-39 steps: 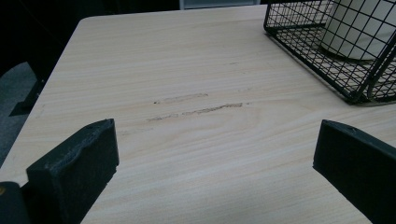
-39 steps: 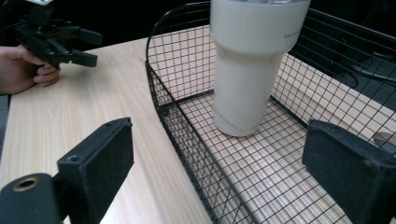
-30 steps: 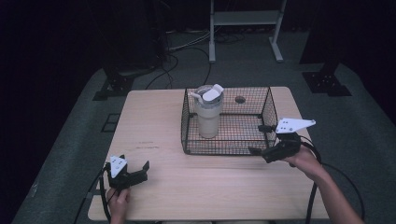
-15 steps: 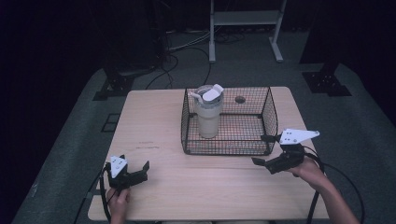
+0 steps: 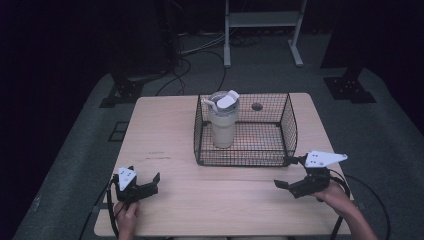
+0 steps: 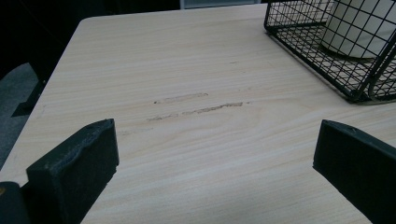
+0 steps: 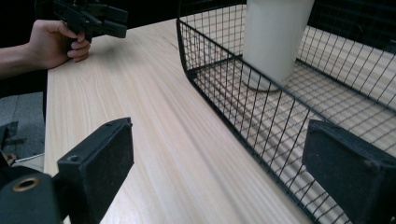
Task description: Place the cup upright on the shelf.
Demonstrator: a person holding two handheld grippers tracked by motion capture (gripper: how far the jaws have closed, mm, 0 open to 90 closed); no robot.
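A black wire basket (image 5: 287, 127) stands on the wooden table (image 5: 165, 130), right of centre. Inside it, at its left end, a cream tumbler (image 5: 223, 127) with a white flip lid stands upright. My left gripper (image 5: 145, 176) rests open near the front left edge, far from the basket. My right gripper (image 5: 286, 172) is open just in front of the basket's front right corner, holding nothing. The left gripper view has the open left gripper (image 6: 217, 130) over bare wood, with the basket (image 6: 299, 32) and tumbler (image 6: 359, 23) at upper right. In the right gripper view, the open right gripper (image 7: 219, 128) faces the basket (image 7: 224, 107) and tumbler (image 7: 275, 37).
A round grommet hole (image 5: 257, 106) sits in the table at the back, under the basket. Scuff marks (image 6: 196, 109) cross the wood ahead of the left gripper. Across the table, a hand (image 7: 56, 42) holds the other gripper. A metal stand (image 5: 260, 30) and cables lie on the floor behind.
My right gripper has drawn back from the basket's front right corner toward the front edge of the table, staying open. The left gripper has not moved.
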